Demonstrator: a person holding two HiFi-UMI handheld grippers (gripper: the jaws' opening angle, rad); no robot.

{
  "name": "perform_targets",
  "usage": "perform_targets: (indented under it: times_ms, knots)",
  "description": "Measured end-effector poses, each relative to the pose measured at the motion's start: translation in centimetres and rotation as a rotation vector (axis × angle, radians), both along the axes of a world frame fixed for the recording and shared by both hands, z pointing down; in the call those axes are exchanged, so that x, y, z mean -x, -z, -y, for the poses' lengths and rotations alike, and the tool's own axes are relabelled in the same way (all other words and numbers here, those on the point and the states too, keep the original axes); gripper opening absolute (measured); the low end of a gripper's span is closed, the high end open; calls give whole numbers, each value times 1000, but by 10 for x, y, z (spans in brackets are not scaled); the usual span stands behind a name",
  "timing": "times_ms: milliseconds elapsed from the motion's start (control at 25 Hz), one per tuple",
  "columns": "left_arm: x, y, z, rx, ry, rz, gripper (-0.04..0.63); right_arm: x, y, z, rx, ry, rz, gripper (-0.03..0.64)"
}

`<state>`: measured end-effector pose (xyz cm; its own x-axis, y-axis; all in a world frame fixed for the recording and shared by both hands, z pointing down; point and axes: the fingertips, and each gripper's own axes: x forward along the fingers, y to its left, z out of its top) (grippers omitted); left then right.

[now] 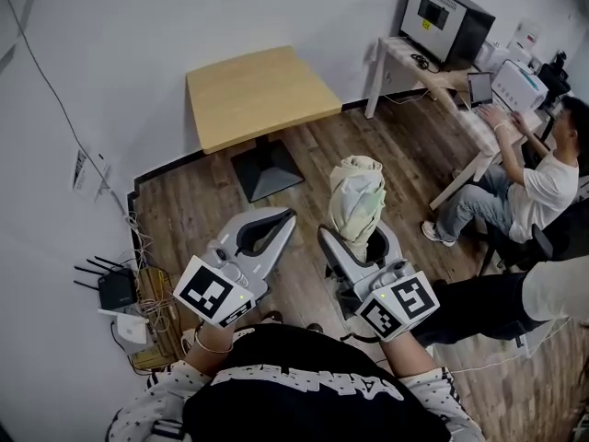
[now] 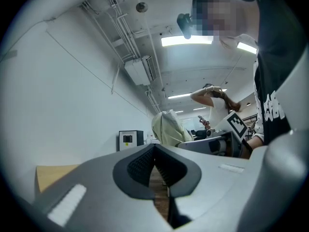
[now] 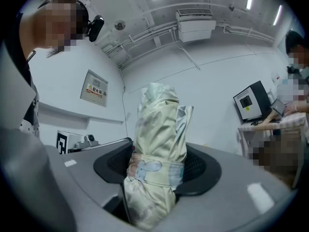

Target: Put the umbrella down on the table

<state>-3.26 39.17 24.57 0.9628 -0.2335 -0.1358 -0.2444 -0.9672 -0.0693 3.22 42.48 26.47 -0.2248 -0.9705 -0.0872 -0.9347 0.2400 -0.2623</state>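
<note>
A folded cream and pale green umbrella (image 1: 357, 196) stands upright in my right gripper (image 1: 359, 238), well above the wooden floor. In the right gripper view the dark pads (image 3: 200, 166) press on both sides of the umbrella (image 3: 157, 144), just at its printed strap. My left gripper (image 1: 290, 215) hovers beside it on the left, jaws shut tip to tip and holding nothing. From the left gripper view (image 2: 154, 146) the umbrella (image 2: 166, 127) shows just beyond the tips. The light wooden table (image 1: 258, 90) stands ahead by the wall, and its corner (image 2: 48, 175) shows in the left gripper view.
The table rests on a dark pedestal base (image 1: 267, 168). A router (image 1: 115, 288) and tangled cables lie on the floor at the left wall. At the right, a seated person (image 1: 534, 187) works at a white desk (image 1: 433, 72) with a monitor (image 1: 446, 17).
</note>
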Motion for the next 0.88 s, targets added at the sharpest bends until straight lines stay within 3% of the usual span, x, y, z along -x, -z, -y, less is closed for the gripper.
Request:
perform_targets:
  times_ms: [480, 880]
  knots:
    - [-9, -5, -2, -4, 23, 20, -9, -7, -6, -2, 7, 34, 13, 296]
    - [0, -6, -2, 9, 98, 51, -9, -4, -7, 0, 19, 97, 34, 296]
